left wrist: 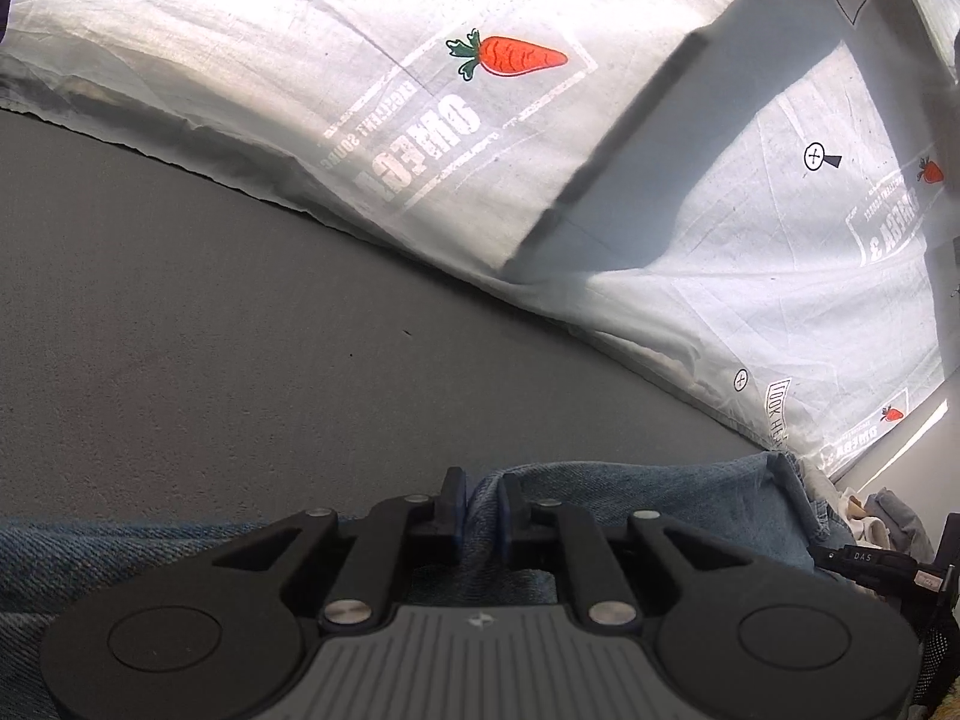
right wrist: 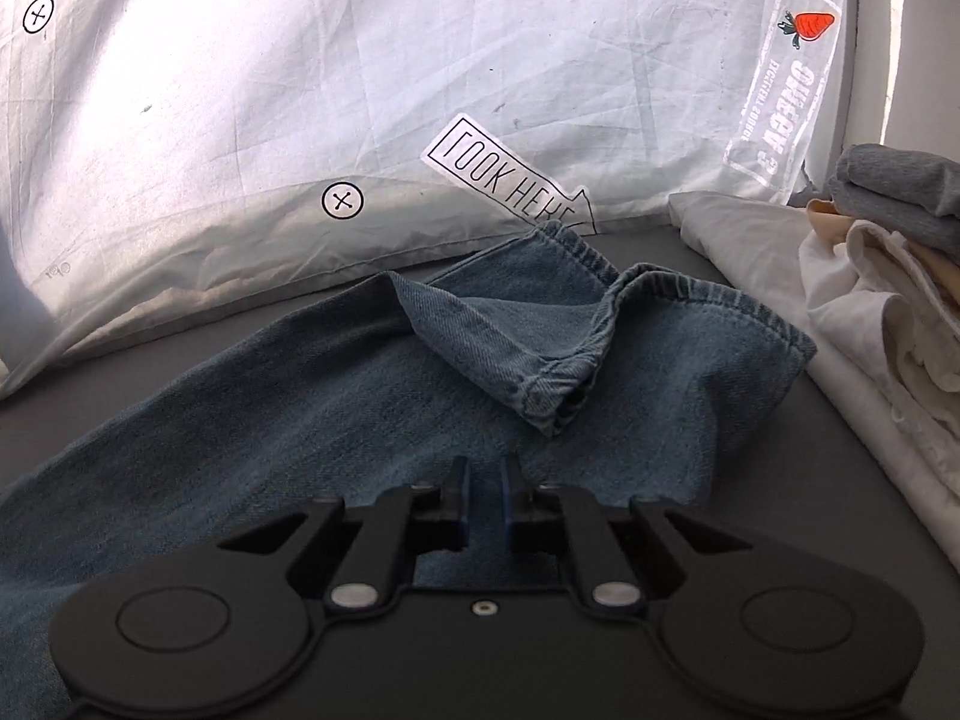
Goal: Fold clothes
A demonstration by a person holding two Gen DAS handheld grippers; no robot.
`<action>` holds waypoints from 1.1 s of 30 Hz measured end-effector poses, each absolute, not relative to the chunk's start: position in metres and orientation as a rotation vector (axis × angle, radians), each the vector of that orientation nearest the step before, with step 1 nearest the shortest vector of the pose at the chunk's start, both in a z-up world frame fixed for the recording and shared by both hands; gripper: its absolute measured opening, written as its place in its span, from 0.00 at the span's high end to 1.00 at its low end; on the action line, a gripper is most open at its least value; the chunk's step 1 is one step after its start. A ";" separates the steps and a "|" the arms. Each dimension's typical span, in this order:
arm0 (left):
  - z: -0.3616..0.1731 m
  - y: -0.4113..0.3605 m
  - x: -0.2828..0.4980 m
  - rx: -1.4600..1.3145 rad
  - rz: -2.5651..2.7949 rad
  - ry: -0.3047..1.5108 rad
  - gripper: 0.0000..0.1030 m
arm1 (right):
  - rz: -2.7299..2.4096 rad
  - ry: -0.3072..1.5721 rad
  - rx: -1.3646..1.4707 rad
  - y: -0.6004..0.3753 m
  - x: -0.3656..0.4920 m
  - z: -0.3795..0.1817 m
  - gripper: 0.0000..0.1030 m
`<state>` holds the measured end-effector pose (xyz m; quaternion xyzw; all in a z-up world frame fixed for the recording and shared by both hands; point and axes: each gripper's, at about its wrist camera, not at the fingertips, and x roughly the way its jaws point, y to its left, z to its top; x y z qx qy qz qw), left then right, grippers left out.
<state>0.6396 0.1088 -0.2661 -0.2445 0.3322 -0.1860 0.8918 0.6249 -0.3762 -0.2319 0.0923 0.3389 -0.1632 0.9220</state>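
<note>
A pair of blue jeans (right wrist: 336,384) lies on the grey surface (right wrist: 54,420), its leg ends (right wrist: 600,324) rumpled and folded over near the white printed sheet. My left gripper (left wrist: 485,504) is shut on a pinched fold of the jeans (left wrist: 648,510) at the garment's edge. My right gripper (right wrist: 485,492) sits low over the jeans with its fingers close together and denim between them; it looks shut on the fabric.
A white sheet with carrot prints (left wrist: 522,57) and a "LOOK HERE" arrow (right wrist: 510,180) hangs behind the grey surface (left wrist: 210,312). A pile of white, beige and grey clothes (right wrist: 870,276) sits at the right. A dark bar (left wrist: 630,144) crosses the sheet.
</note>
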 end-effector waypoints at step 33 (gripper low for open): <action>-0.196 0.134 0.553 -0.279 -0.229 0.778 0.13 | -0.261 0.539 1.122 -0.435 0.501 -0.233 0.01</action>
